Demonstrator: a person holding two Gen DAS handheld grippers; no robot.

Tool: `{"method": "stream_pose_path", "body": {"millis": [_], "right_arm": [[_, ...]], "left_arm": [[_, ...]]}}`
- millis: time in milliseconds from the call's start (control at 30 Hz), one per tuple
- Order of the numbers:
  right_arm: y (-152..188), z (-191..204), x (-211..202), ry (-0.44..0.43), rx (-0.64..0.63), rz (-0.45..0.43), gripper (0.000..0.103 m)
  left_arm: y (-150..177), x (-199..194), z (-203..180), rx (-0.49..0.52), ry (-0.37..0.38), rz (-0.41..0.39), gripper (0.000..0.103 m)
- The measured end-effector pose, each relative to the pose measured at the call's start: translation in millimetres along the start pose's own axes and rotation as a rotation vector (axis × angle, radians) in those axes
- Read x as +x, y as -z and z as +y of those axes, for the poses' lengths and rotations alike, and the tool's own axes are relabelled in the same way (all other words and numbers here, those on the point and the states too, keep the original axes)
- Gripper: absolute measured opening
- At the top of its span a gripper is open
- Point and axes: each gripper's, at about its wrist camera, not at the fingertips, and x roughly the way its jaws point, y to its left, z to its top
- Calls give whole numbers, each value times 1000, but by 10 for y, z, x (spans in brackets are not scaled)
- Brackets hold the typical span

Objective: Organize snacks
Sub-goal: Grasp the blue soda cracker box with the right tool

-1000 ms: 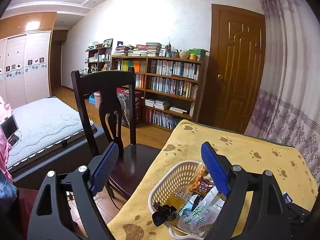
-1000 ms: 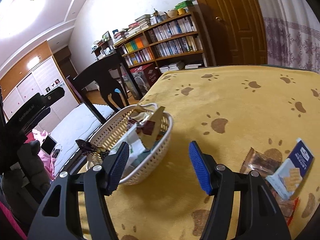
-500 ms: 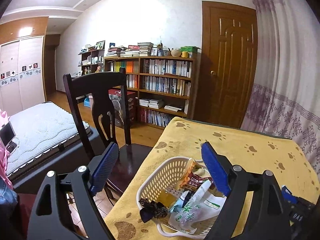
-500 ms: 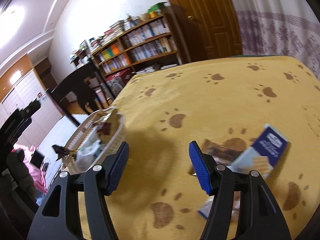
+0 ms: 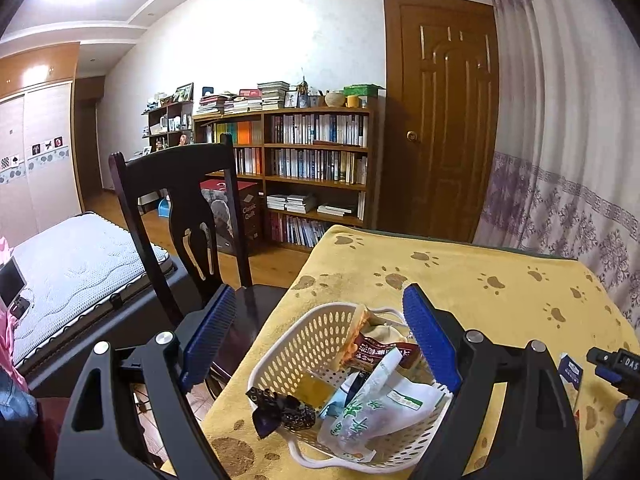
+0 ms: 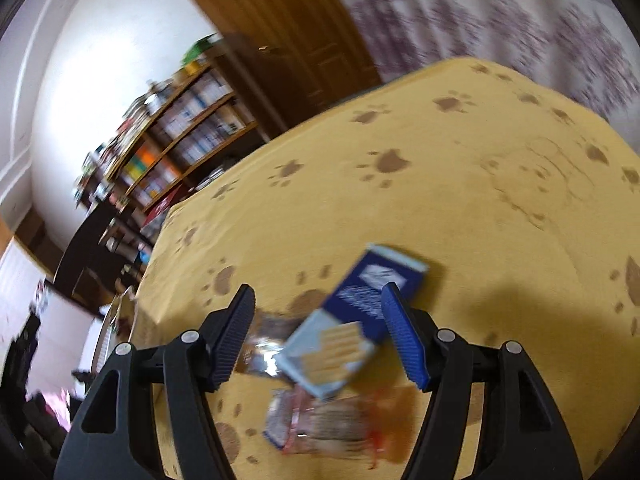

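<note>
A white perforated basket sits at the near left corner of the yellow paw-print cloth. It holds several snack packs, among them a white and green bag and a dark wrapper. My left gripper hovers open above the basket's left side, holding nothing. In the blurred right wrist view, my right gripper is open over a blue and white cracker box, which lies between the fingers. A clear wrapper and a clear packet with red trim lie beside it.
A dark wooden chair stands at the table's left edge, with a bed beyond. A bookshelf, a door and a curtain line the far side. The cracker box's corner shows at right.
The right gripper has swung right, away from the basket, and now stands over the cracker box and wrappers. The left gripper has shifted slightly; the basket now sits more central beneath it.
</note>
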Motion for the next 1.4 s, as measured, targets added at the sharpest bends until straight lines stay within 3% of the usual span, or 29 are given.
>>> {"method": "stream_pose_path", "body": {"millis": [367,667,900,1033,1233,1400], "right_arm": [[31,-106,350,-3,58,113,68],[-37,177,568,107,-81,97,71],[20,-57,453,159,0,79,71],[40,-89,550,111,37,134,71],[27,104,732,165,-77,122,71],[15,198,817,228,-203,121,60]], "left_arm": [[20,-4,-76,18,13,3,87],[25,-16,-117,33,22,3,87],[21,-52,-121,33,26,-2,87],[20,-76,-141,41,35,-6,87],[26,-95,-176,51,46,-11,87],[49,-87,-217,55,49,-6,87]]}}
